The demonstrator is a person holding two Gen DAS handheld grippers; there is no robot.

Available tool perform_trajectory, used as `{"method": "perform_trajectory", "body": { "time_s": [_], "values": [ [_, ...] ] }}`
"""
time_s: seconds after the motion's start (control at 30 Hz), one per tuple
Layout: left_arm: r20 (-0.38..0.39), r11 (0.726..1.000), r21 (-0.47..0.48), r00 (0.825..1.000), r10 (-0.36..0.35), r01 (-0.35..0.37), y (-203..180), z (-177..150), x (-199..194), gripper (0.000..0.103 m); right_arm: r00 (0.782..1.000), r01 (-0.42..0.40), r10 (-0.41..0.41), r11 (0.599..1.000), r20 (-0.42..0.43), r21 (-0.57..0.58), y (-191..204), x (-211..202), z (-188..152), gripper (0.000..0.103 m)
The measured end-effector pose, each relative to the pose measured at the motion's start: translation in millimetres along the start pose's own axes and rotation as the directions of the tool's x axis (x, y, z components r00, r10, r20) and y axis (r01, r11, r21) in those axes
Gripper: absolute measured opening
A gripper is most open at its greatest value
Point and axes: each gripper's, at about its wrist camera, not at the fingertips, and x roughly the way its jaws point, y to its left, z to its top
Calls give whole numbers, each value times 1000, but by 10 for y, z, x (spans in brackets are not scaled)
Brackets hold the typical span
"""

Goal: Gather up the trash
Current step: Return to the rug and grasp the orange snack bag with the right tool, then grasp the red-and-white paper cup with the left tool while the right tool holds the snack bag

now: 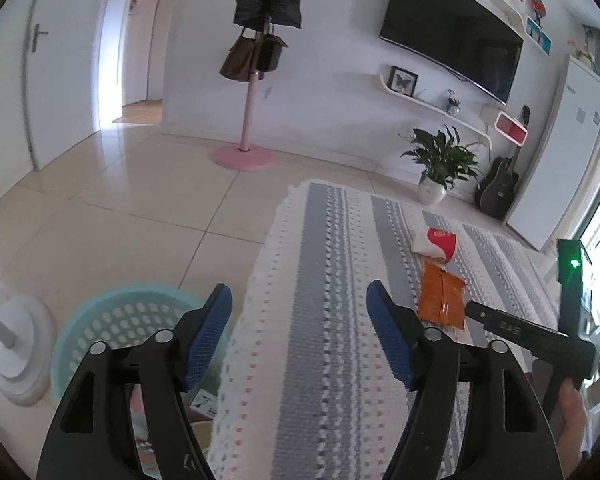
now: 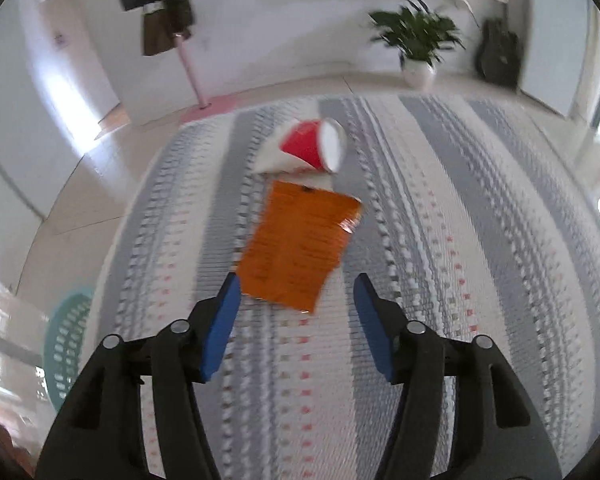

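An orange snack wrapper [image 2: 298, 246] lies flat on the striped cloth [image 2: 460, 240], with a red and white paper cup [image 2: 308, 152] on its side just beyond it. My right gripper [image 2: 296, 300] is open and empty, its fingertips at the wrapper's near edge. My left gripper [image 1: 300, 312] is open and empty above the cloth's left edge. In the left wrist view the wrapper [image 1: 440, 298] and the cup [image 1: 436, 242] lie to the right, and the right gripper's finger [image 1: 512, 326] reaches in beside the wrapper.
A turquoise perforated basket [image 1: 116, 328] stands on the tiled floor left of the cloth, also in the right wrist view [image 2: 66, 344]. A white stand base [image 1: 20, 356] is beside it. A pink coat stand [image 1: 244, 152], a potted plant [image 1: 440, 164] and a guitar [image 1: 498, 188] stand by the far wall.
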Motion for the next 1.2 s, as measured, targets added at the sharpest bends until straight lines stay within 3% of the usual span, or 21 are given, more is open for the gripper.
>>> {"method": "perform_trajectory", "body": {
  "time_s": [0.3, 0.43, 0.53, 0.63, 0.7, 0.73, 0.9, 0.97, 1.13, 1.2],
  "values": [
    [-17, 1000, 21, 1000, -16, 16, -134, -17, 164, 71, 998, 42, -41, 999, -54, 26, 61, 455, 115, 78],
    [-17, 999, 35, 1000, -10, 11, -164, -19, 196, 70, 995, 61, -57, 997, -83, 42, 133, 640, 198, 81],
    [-17, 999, 48, 1000, -9, 10, -196, -29, 208, 70, 988, 137, -138, 990, -67, -19, 256, 714, 205, 80],
    [-20, 998, 59, 1000, -5, 6, -215, -42, 230, 71, 988, 148, -151, 986, -41, -77, 313, 721, 184, 67],
    [-24, 998, 63, 1000, -3, 4, -237, -63, 259, 70, 990, 129, -134, 986, -36, -106, 305, 681, 172, 49],
    [-27, 998, 62, 1000, -3, 5, -241, -71, 266, 70, 991, 121, -126, 985, -37, -119, 297, 660, 159, 46],
    [-94, 995, 20, 991, -93, 96, -320, -170, 404, 69, 998, 9, -15, 994, -53, -106, 16, 524, 124, 10],
    [-112, 992, 23, 986, -121, 124, -409, -206, 462, 69, 999, -14, 9, 995, -44, -98, -130, 445, 133, 5],
    [-125, 984, 97, 982, -138, 151, -768, -147, 627, 69, 997, -8, 18, 989, 71, -145, -482, 134, 206, 3],
    [-131, 975, 105, 975, -180, 194, -977, -30, 786, 69, 993, -51, 65, 989, 99, -139, -631, 60, 245, 3]
  ]
}}
